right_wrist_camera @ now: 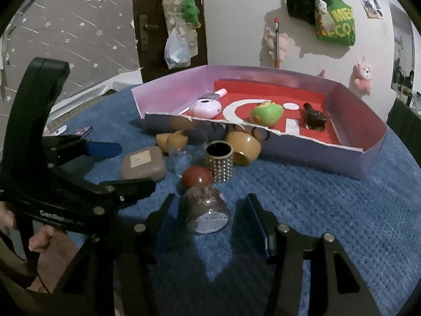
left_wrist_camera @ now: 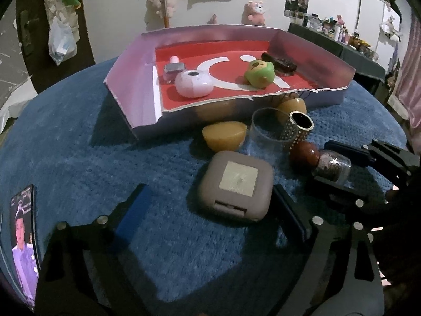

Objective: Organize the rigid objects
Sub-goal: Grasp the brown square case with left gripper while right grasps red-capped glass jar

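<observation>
Both fingers wide, straddling case, bottle

1. A lived-in home, a bedroom by the look of it; plush toys hang on the white wall.
2. A dark wooden door with star-patterned wallpaper beside it.
3. A side table crowded with bottles; pink curtain at the edge.
4. Blue fuzzy cloth over the table.
</observation>
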Tool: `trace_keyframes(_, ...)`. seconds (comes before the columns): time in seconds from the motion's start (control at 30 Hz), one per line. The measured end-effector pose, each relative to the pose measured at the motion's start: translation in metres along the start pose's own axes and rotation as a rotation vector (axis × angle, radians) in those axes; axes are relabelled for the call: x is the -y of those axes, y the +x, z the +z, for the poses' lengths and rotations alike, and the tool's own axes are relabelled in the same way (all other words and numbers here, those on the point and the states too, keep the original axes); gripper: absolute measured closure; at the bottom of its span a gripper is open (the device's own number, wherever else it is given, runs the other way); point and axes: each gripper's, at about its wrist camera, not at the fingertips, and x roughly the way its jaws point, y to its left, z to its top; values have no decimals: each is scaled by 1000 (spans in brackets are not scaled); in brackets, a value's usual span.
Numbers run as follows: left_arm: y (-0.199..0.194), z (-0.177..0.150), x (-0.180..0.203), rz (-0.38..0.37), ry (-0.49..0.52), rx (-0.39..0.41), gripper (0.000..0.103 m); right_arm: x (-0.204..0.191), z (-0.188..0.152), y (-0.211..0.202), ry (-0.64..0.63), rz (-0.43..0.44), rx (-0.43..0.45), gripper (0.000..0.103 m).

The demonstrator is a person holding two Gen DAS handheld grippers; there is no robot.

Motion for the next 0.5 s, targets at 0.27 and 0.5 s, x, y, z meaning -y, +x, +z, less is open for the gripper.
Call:
trace_keyframes(0.27, -2, 4, 10, -24, 27, 21, 51, -6, 0, 2, -19, 6, 7, 68)
trace_keyframes(0.5, -4, 5, 13, -16, 32, 19, 54, -3, 0, -2, 3, 25, -18, 69)
